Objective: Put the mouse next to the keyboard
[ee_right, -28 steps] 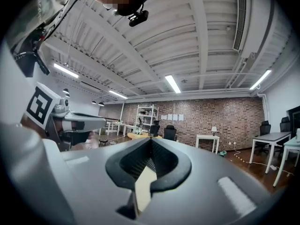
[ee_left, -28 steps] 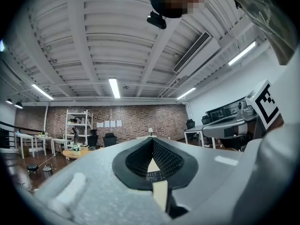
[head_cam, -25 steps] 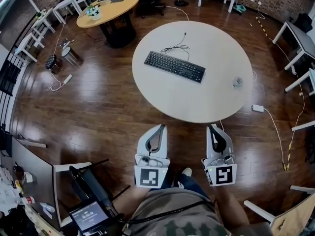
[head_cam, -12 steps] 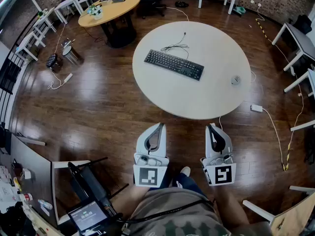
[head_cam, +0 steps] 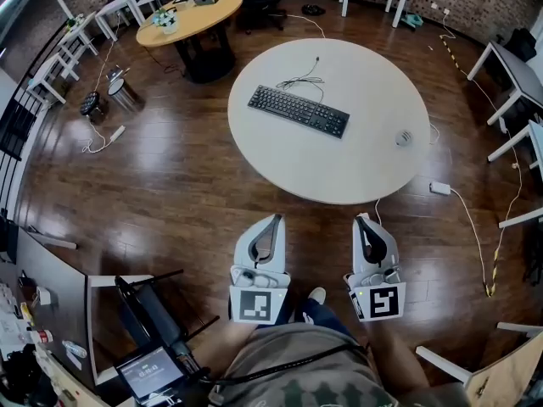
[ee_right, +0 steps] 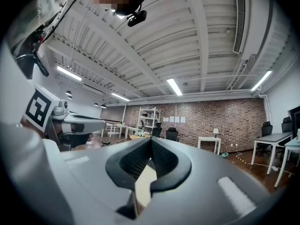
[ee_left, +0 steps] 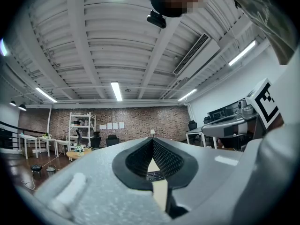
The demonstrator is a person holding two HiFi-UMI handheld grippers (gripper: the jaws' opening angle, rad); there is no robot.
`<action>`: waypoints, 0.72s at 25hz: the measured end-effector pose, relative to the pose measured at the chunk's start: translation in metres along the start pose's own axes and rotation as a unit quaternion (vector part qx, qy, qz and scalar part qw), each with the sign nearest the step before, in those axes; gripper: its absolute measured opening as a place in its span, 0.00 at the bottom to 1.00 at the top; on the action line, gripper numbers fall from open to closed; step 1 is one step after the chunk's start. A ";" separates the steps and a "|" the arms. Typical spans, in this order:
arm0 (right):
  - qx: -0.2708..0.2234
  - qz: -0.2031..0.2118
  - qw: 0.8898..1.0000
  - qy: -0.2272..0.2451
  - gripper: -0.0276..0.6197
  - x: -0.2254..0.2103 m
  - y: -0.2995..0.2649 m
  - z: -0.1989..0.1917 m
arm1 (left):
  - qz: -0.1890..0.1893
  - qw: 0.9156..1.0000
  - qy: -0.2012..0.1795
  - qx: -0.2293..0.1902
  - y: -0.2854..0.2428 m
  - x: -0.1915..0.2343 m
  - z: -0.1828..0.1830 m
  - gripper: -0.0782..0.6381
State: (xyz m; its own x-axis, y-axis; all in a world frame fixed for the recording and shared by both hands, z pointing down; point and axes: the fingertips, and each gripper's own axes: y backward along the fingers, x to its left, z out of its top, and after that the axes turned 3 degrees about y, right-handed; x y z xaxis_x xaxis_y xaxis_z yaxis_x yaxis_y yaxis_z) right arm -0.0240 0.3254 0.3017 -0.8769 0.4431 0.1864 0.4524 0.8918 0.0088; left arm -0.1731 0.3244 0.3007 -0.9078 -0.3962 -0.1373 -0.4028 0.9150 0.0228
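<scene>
Left claw (head_cam: 277, 219) short of table (head_cam: 284, 176) edge

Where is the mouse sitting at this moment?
In the head view the mouse lies near the right edge of the round table, well apart from the keyboard to its left.

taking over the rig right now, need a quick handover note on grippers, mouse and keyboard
Grippers: left gripper and right gripper are both shut and empty, held level, short of the table.
Things: keyboard lies left of the table's middle; mouse sits near its right edge, well apart from the keyboard.
Done: nothing yet.
Left: reach in, grasp the mouse, set it beside the keyboard.
</scene>
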 end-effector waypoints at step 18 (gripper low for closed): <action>-0.009 0.008 1.000 0.000 0.05 0.006 -0.005 0.000 | 0.005 1.000 -0.031 -0.004 0.006 0.008 0.007 0.11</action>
State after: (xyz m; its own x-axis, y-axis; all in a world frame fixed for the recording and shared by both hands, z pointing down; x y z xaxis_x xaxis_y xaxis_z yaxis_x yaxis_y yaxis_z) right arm -0.0313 0.3237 0.3028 -0.8693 0.4576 0.1866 0.4695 0.8826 0.0226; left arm -0.1818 0.3274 0.2924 -0.9034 -0.3806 -0.1974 -0.3941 0.9185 0.0326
